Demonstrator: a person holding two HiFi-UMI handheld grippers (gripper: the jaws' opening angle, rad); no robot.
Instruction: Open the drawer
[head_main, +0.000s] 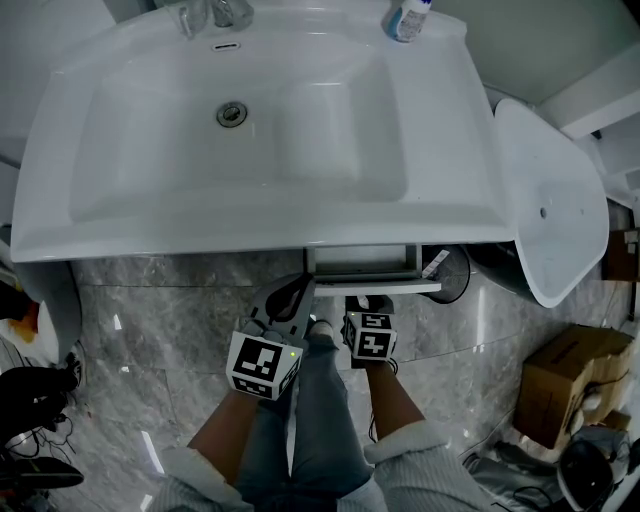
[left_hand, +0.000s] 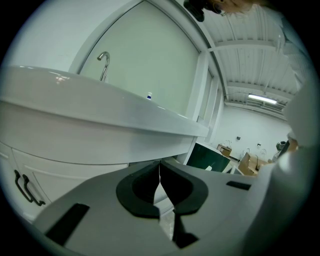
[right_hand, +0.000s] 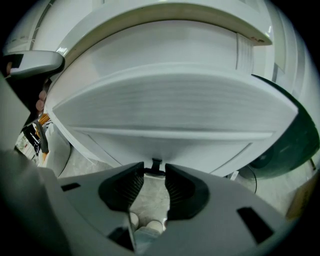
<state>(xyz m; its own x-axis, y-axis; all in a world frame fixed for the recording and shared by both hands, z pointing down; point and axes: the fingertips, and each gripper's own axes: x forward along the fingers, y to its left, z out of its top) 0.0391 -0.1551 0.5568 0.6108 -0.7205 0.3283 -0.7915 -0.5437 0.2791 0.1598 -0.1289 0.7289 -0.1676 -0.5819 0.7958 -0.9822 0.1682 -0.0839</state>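
A white drawer (head_main: 365, 272) stands pulled out a little from under the front edge of the washbasin (head_main: 260, 235). In the right gripper view its white front (right_hand: 165, 115) fills the frame, with a small dark handle (right_hand: 156, 167) low in the middle. My right gripper (right_hand: 152, 172) points down at it, and the handle's bar spans between the two pad tips. In the head view the right gripper (head_main: 368, 302) sits just under the drawer. My left gripper (head_main: 285, 305) hangs beside it to the left. Its pads (left_hand: 150, 187) meet at the tips with nothing held.
A tap (left_hand: 103, 62) and a bottle (head_main: 408, 18) stand on the basin's back edge. A dark cabinet door handle (left_hand: 25, 187) shows at the lower left. A white toilet lid (head_main: 545, 200), a dark bin (head_main: 455, 275) and a cardboard box (head_main: 575, 380) lie to the right. The person's legs stand below.
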